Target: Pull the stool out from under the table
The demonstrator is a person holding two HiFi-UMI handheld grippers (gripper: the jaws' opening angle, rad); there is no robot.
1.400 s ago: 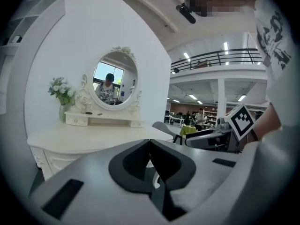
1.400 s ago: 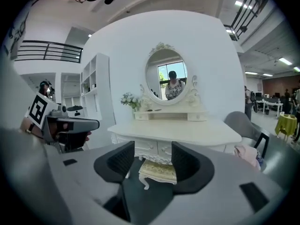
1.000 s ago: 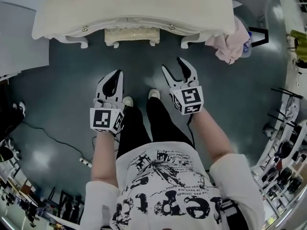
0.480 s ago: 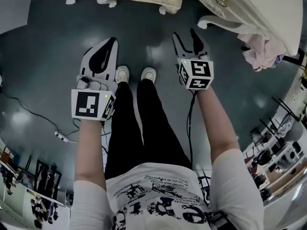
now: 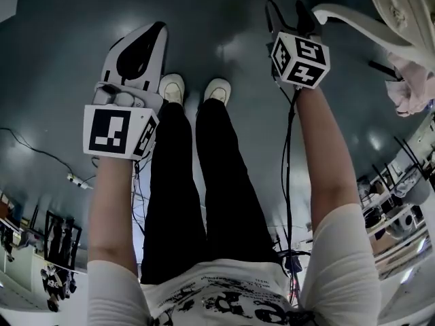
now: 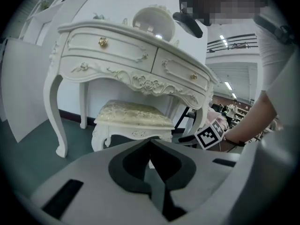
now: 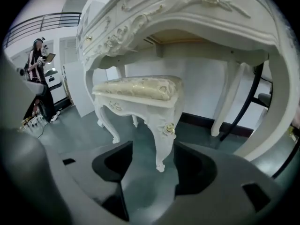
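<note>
The white carved stool (image 6: 133,114) with a cream cushion stands under the ornate white dressing table (image 6: 136,60). In the right gripper view the stool (image 7: 140,90) is close, and its near leg (image 7: 161,139) stands in line with the gap of my right gripper (image 7: 152,161). Those jaws are opening and no pad presses the leg. In the head view my right gripper (image 5: 287,12) reaches low toward the table leg (image 5: 346,19). My left gripper (image 5: 156,31) hangs back over the floor, shut and empty, with the stool ahead of its tips (image 6: 150,142).
My shoes (image 5: 171,87) stand on the dark green floor between the two grippers. A pink cloth (image 5: 414,87) hangs at the table's right end. A cable (image 5: 41,158) trails on the floor at left. A white board (image 6: 18,88) leans left of the table.
Both grippers have moved forward and down toward the table, the right one further. The head view has tipped down, so table and stool have slid to the top edge.
</note>
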